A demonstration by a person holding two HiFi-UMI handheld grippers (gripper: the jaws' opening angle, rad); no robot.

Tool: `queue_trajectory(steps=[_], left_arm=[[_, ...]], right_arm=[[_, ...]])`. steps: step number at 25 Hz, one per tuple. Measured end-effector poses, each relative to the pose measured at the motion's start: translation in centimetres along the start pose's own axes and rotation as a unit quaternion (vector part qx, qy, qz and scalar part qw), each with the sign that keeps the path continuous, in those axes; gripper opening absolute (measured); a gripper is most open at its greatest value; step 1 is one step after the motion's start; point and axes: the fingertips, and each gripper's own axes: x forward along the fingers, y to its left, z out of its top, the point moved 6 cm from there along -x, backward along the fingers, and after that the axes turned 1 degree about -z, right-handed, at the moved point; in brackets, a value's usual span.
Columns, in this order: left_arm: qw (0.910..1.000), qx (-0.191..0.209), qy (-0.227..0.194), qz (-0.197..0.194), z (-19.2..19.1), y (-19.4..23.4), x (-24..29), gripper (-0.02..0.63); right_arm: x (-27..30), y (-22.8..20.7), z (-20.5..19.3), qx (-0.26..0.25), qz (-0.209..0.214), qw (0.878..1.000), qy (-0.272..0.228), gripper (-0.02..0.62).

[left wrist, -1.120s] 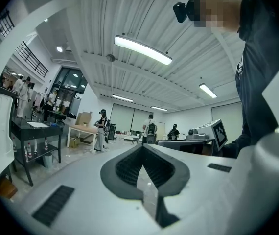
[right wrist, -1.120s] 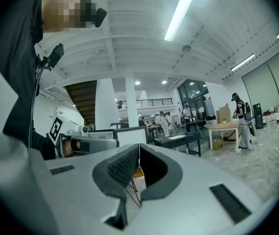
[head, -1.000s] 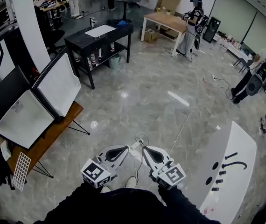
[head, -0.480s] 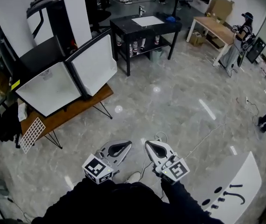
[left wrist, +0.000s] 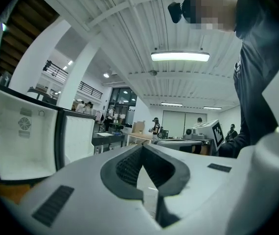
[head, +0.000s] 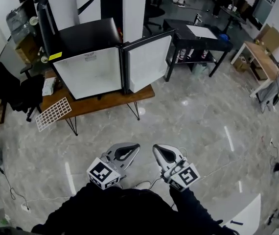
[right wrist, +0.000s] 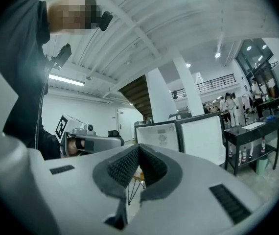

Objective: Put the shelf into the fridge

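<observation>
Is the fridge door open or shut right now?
Open. The fridge has its door swung out at its right side, and the door's white inner face shows next to the white interior.

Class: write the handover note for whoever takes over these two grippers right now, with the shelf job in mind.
Left gripper shut, empty. Right gripper shut, empty.
Fridge stands on the wooden table, door open.
Shelf, a white wire grid, sits outside it by the table's left end.
Done: door open.
Left: approach, grasp the shelf, slide it into the fridge.
</observation>
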Motion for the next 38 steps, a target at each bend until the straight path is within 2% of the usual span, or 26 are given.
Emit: queue_trajectory(steps=[7, 16, 19, 23, 29, 33, 38], left_arm=[[0.9967, -0.005, -0.022, 0.078, 0.1, 6.8, -9.3, 0.005], [0.9861, -0.007, -0.041, 0.161, -0.5, 14.6, -22.7, 0.005], [0.9798, -0.018, -0.047, 0.194, -0.1, 16.4, -27.3, 0.005], [0.9727, -0.023, -0.055, 0.224, 0.2, 18.6, -32.4, 0.005], [0.9562, -0.034, -0.074, 0.281, -0.3, 20.6, -38.1, 0.005], [0.9445, -0.039, -0.080, 0.316, -0.9, 22.4, -40.1, 0.005], [0.9303, -0.041, -0.079, 0.356, -1.0, 25.1, -42.0, 0.005]], right_arm=[[10.6, 5.4, -1.3, 0.001, 0.085, 0.996, 0.036, 0.005], [24.3, 14.0, -3.5, -0.012, 0.170, 0.984, 0.058, 0.005], [28.2, 17.5, -3.2, -0.018, 0.198, 0.978, 0.066, 0.005], [32.3, 21.0, -3.2, -0.018, 0.213, 0.975, 0.065, 0.005], [37.1, 24.7, -3.8, -0.009, 0.248, 0.967, 0.056, 0.005], [40.3, 25.6, -5.0, 0.008, 0.291, 0.954, 0.069, 0.005], [44.4, 26.7, -5.9, 0.001, 0.347, 0.935, 0.067, 0.005]])
